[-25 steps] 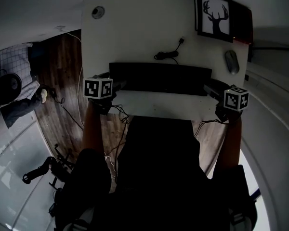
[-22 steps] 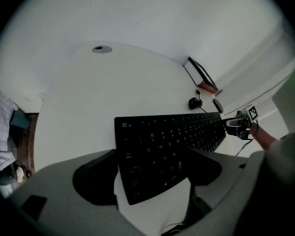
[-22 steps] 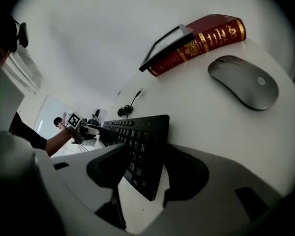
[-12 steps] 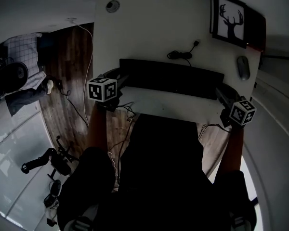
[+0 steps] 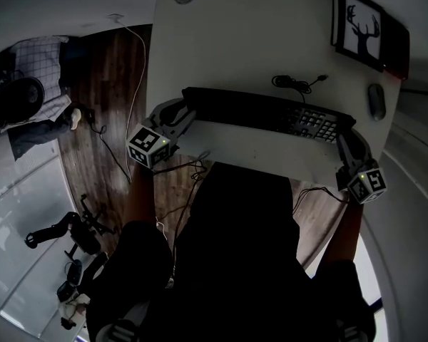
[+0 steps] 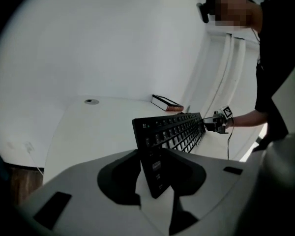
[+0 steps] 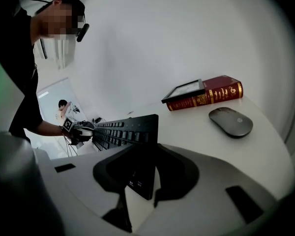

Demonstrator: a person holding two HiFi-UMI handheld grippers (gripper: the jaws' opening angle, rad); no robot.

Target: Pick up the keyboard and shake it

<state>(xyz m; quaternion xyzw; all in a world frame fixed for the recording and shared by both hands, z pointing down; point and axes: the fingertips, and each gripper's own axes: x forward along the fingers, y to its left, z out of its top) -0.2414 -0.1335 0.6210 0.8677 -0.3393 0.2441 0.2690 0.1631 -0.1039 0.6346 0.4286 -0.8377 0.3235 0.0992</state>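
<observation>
Pickup looks done: left gripper [image 5: 182,114] and right gripper [image 5: 345,137], jaws just closed, clamp the long black plastic keyboard [image 5: 271,112] by its ends, tilted over the white table's [image 5: 228,48] near edge; shake pending.

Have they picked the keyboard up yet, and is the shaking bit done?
Grabbing looks done: the left gripper and right gripper have just been closing their jaws, one on each end of the keyboard. In hand: lifting. It sits tilted, keys showing, seemingly raised off the desk. Left: the shaking, which one picture cannot show.
</observation>
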